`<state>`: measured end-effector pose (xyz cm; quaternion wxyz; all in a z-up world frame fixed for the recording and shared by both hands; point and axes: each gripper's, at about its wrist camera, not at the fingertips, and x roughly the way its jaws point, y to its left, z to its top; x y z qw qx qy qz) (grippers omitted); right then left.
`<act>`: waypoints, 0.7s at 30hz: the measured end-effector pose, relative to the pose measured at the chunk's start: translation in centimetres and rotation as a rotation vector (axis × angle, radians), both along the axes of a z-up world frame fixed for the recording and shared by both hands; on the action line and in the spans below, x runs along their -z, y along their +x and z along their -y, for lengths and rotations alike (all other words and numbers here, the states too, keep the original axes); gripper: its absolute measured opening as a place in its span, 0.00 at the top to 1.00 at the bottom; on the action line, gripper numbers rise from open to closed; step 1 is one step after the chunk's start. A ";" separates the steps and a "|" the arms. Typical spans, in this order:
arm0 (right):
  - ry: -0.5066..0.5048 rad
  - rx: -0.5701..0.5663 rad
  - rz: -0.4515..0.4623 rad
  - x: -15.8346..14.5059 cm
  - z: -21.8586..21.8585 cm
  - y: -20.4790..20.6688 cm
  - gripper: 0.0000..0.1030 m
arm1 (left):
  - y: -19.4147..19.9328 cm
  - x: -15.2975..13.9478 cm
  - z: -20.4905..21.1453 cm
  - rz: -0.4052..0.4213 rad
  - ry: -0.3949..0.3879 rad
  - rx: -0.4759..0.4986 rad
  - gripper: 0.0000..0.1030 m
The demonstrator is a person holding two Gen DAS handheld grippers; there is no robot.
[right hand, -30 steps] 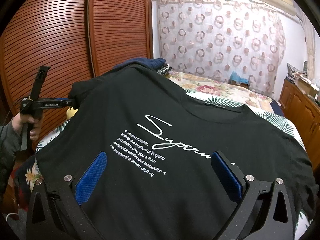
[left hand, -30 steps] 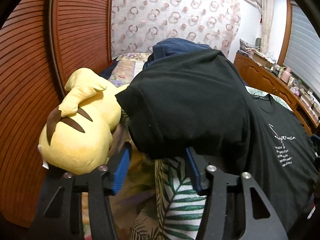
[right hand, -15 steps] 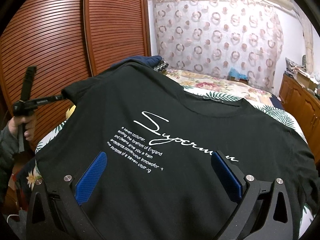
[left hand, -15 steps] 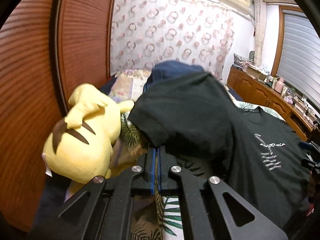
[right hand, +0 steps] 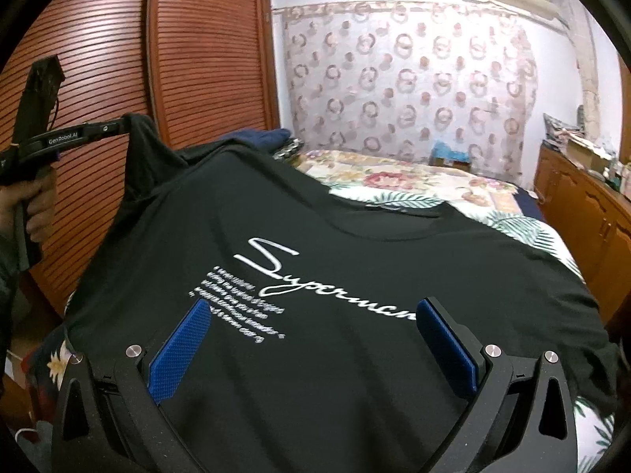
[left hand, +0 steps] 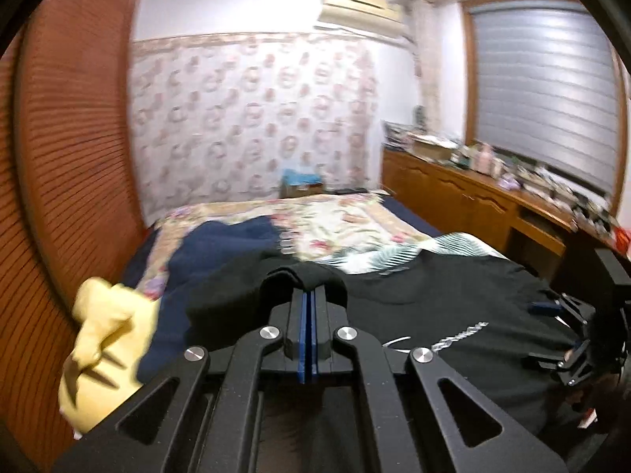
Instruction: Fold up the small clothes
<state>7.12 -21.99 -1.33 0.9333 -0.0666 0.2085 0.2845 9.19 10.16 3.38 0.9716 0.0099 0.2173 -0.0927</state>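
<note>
You have a yellow plush toy (left hand: pixel 106 354) at the bed's left edge, against the slatted wooden wardrobe doors (right hand: pixel 205 59); a navy garment (left hand: pixel 221 244) lies just beyond it on the floral bedspread (left hand: pixel 335 224); a ring-patterned curtain (right hand: pixel 406 79) covers the far wall; an air conditioner (left hand: pixel 361 10) hangs above; a cluttered wooden sideboard (left hand: pixel 473 201) runs beneath the window blind (left hand: pixel 544 86).

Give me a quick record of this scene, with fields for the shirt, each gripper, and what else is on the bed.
garment: black T-shirt with white script print, spread front-up on the bed
left gripper: shut on the shirt's sleeve, lifted off the bed
right gripper: open, jaws over the shirt's lower front
other items: navy garment beyond the shirt; yellow plush toy at the bed's left edge
fold progress: body of the shirt not yet folded
</note>
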 end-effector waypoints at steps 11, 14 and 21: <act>0.043 0.085 0.001 0.1 2.3 -0.9 0.00 | 0.7 3.0 7.0 -0.131 0.053 0.113 0.68; 0.042 0.089 0.002 0.0 1.3 -1.1 0.00 | -0.8 3.5 6.5 -0.139 0.032 0.106 0.55; 0.016 0.022 0.019 -1.1 -0.6 -0.3 0.02 | -2.8 4.2 3.2 -0.124 -0.028 0.017 0.23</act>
